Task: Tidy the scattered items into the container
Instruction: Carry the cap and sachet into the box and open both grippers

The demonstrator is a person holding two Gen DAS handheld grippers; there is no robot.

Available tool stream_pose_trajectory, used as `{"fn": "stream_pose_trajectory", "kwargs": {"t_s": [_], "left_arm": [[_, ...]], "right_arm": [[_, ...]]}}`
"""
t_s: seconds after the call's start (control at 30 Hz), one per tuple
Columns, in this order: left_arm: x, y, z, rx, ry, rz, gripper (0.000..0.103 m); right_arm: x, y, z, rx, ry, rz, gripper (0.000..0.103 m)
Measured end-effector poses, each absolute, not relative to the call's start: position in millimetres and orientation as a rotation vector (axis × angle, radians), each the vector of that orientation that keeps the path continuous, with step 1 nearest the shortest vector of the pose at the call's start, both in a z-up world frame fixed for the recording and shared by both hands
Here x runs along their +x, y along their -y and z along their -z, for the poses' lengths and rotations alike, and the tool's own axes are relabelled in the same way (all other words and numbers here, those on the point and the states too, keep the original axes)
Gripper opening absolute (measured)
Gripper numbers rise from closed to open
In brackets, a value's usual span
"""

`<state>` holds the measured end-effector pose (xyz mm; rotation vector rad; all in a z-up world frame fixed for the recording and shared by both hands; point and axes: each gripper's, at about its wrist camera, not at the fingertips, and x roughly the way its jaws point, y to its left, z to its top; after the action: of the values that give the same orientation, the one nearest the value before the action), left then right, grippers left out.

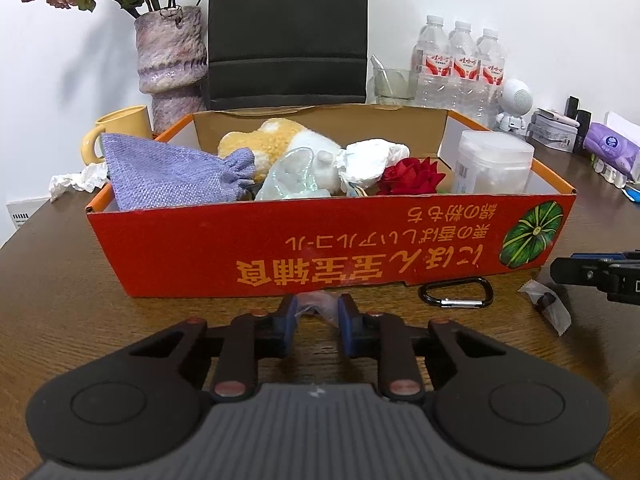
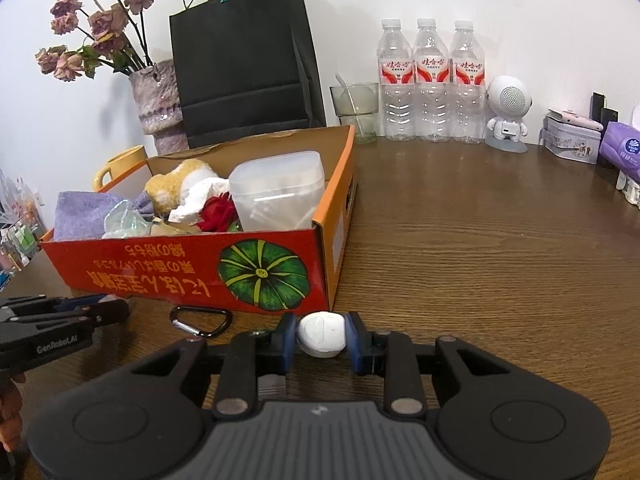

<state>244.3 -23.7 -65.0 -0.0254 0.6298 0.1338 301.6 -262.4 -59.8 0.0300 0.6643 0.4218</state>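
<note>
The red cardboard box stands on the wooden table and holds a purple pouch, a plush toy, a red rose and a clear plastic tub. My left gripper sits low in front of the box, its jaws around a small clear plastic wrapper. My right gripper is shut on a white rounded case near the box's front right corner. A black carabiner and a small bag with a dark part lie on the table.
A vase of dried roses, a black paper bag, a yellow mug, a glass, three water bottles, a white astronaut speaker, a tin and a tissue pack line the back.
</note>
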Motion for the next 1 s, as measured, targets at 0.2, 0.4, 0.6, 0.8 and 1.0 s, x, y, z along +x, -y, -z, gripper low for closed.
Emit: {"fn": "stream_pose_trajectory", "kwargs": {"t_s": [0.2,0.4,0.6,0.8,1.0], "left_arm": [[235,25,61,-0.033,-0.613,-0.117,0.022],[219,23,51,-0.056,-0.583,-0.081,0.022],[202,17,22,-0.086,-0.51,-0.03,0.022],[202,3,-13,-0.104,-0.42,0.0,0.022],[230,-18,-36,-0.12,-0.376,-0.007,0.022]], "right_arm": [[298,264,59,0.037,-0.651,-0.421,0.025],[290,266,55,0.038,-0.626,-0.42,0.025],[269,272,34,0.052,-0.538,-0.426,0.025],[263,270,-2,0.072,-0.452,-0.459,0.025],[287,242,-35,0.045,-0.397,-0.484,0.025]]}}
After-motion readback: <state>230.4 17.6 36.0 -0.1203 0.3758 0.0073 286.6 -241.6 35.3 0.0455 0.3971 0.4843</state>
